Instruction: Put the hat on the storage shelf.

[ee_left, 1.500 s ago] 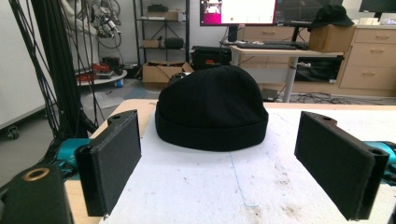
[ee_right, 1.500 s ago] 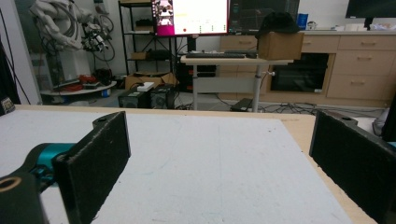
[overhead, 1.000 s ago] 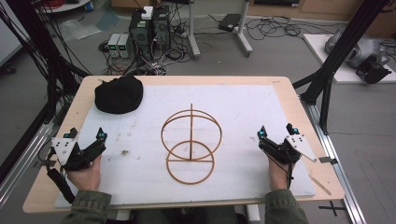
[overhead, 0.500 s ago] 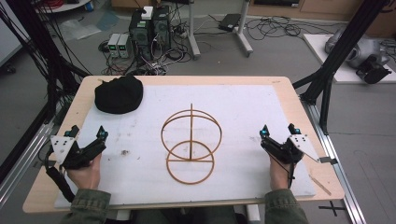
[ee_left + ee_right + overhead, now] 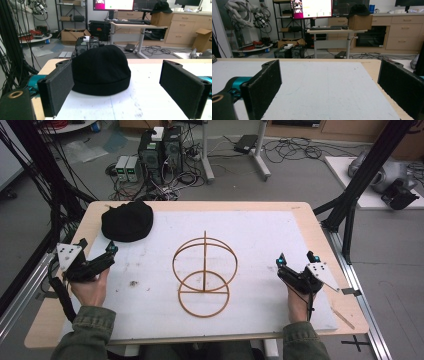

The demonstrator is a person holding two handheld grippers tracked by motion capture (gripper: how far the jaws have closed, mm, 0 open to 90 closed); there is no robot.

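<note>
Both tools are released, jaws spread wide and holding nothing: your left gripper (image 5: 100, 262) sits at the table's left edge aimed at the soft black knit beanie (image 5: 127, 220) on the far-left corner of the white foam mat (image 5: 280, 235), your right gripper (image 5: 295, 270) rests near the right edge. I'd judge the reach is next, so come in low and pinch the beanie's folded brim, not the crown. The left gripper view shows that brim (image 5: 101, 86) framed between the jaws; the high view adds the wooden two-ring wire-frame stand (image 5: 205, 272) mid-mat.
</note>
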